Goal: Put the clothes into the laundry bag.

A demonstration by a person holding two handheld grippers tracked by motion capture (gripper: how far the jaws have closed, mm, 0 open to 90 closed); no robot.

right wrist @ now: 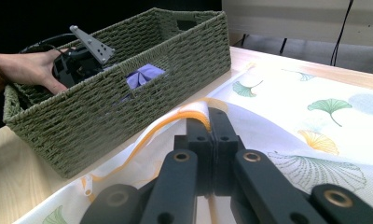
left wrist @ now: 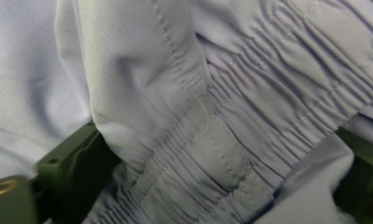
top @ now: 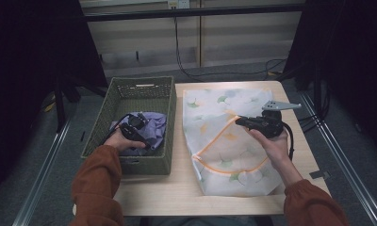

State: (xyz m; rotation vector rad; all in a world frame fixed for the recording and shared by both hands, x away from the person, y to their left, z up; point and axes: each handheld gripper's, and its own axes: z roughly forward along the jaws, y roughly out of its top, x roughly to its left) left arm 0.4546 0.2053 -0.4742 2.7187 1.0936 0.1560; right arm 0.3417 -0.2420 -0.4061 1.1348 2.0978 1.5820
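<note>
My right gripper (right wrist: 208,122) is pinched shut on the orange-trimmed rim of the ginkgo-print laundry bag (top: 226,136) lying on the desk (top: 182,188); I should lift that rim to hold the mouth open. My left gripper (top: 138,123) is down in the woven basket (top: 130,87) against the lavender garment (left wrist: 212,116), probably clamped on its elastic waistband, though I cannot tell. Lift it clear of the wall.

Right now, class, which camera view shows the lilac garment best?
The left gripper view: the lilac garment shows its elastic gathers and stitching. The high view shows it bunched in the basket; the right gripper view gives a glimpse through the basket's handle hole.
</note>
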